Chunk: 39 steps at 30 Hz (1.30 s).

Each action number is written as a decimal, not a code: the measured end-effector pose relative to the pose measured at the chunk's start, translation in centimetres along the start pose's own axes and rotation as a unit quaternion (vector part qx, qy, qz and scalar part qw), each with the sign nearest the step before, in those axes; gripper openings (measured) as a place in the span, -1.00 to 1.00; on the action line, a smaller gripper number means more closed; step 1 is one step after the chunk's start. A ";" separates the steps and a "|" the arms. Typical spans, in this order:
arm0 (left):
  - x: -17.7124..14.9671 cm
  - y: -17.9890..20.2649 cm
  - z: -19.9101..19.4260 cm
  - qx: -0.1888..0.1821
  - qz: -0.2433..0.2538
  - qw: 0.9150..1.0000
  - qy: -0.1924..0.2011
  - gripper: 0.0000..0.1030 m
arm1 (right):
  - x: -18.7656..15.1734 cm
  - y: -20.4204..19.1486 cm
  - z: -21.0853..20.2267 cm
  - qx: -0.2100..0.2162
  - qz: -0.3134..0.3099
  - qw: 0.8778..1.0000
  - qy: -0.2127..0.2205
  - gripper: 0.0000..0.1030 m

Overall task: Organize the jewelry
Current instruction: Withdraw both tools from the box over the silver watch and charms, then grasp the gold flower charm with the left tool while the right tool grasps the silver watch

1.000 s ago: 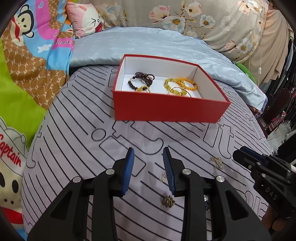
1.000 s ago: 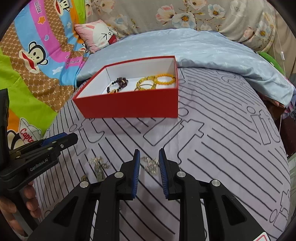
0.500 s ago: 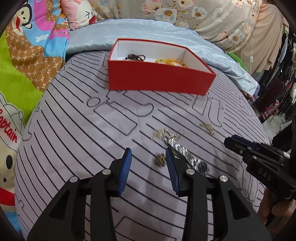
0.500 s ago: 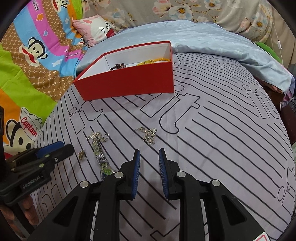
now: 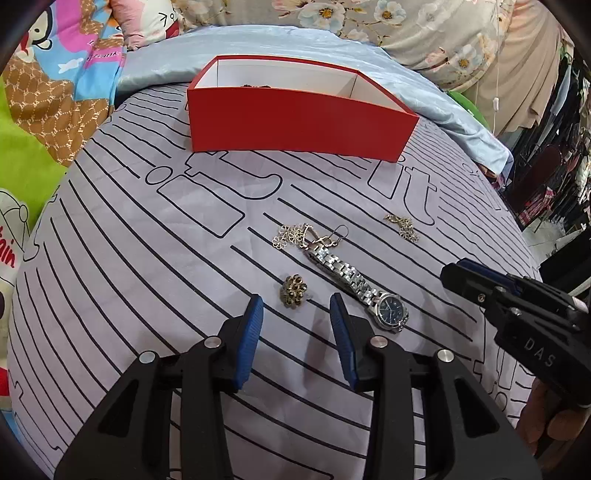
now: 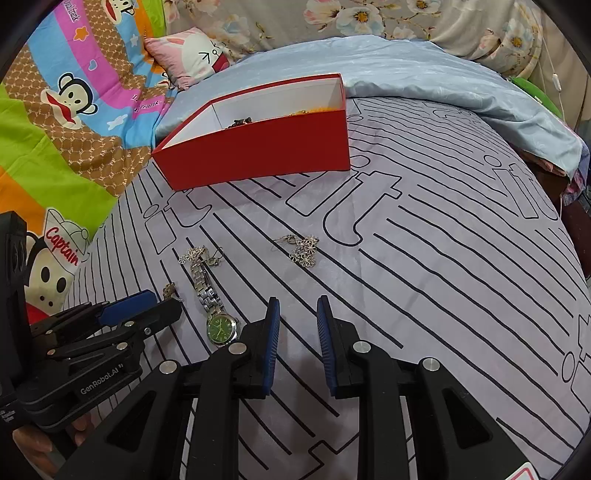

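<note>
Left gripper hangs with fingers spread and empty, just short of the small gold brooch on the bed's striped sheet. It looks light, knobbly and rigid: pinch across its body. Right gripper, fingers parted and empty, sits beside the watch; its steel band looks slippery.

We are looking across a bed whose striped grey sheet is meeting a blue quilt and floral pillows.
</note>
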<state>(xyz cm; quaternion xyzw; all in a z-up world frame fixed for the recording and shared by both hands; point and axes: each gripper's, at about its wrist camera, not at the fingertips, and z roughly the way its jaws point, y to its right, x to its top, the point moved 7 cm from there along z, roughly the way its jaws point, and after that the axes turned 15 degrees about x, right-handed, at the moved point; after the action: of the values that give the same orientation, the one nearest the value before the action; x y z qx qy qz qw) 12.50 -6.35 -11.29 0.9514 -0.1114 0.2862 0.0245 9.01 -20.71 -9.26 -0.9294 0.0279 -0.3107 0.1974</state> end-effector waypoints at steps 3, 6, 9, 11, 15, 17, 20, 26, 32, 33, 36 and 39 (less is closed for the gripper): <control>0.2 0.1 0.0 0.002 0.000 1.000 0.003 -0.35 | 0.0 0.0 0.1 0.001 0.002 1.000 0.001 -0.58; 0.3 0.3 0.4 -0.001 -0.001 1.000 -0.001 -0.48 | 0.0 0.0 0.2 0.002 0.003 1.000 0.000 -0.58; 0.4 0.5 0.5 0.001 0.002 1.000 0.001 -0.62 | 0.0 -0.1 0.3 0.005 0.002 1.000 -0.001 -0.58; 0.4 0.6 0.6 0.000 0.003 1.000 0.001 -0.72 | 0.0 -0.2 0.4 0.008 0.001 1.000 -0.002 -0.58; 0.4 0.8 0.6 -0.002 0.009 1.000 0.003 -0.72 | 0.0 -0.7 0.6 0.014 -0.004 1.000 -0.006 -0.58; 0.5 0.9 0.6 -0.002 0.011 1.000 0.004 -0.74 | -0.1 -0.8 0.6 0.017 -0.005 1.000 -0.008 -0.58; 0.6 0.7 0.3 0.000 0.009 1.000 0.006 -0.74 | -0.2 -1.2 0.7 0.022 -0.009 1.000 -0.011 -0.58; 1.0 -0.4 -0.4 0.014 0.006 1.000 0.014 -0.74 | -0.9 -3.0 1.1 0.040 -0.025 0.999 -0.023 -0.51; 0.7 -1.3 -0.7 0.024 0.004 1.000 0.013 -0.74 | -1.6 -4.5 2.1 0.044 -0.046 0.997 -0.037 -0.29; 0.6 -1.4 -0.7 0.024 0.004 1.000 0.013 -0.74 | -1.7 -4.5 2.4 0.044 -0.047 0.997 -0.040 -0.29; 0.4 -1.7 -0.6 0.024 0.001 1.000 0.010 -0.74 | -1.9 -4.4 3.1 0.040 -0.049 0.997 -0.047 -0.29; 0.2 -2.1 -0.6 0.025 -0.002 1.000 0.008 -0.74 | -1.9 -4.7 3.5 0.034 -0.057 0.997 -0.046 -0.29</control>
<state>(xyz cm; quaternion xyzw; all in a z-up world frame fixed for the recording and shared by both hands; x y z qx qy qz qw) 12.82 -4.27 -10.63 0.9495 -0.1017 0.2967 0.0024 9.22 -14.88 -11.07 -0.9357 -0.0451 -0.2788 0.2115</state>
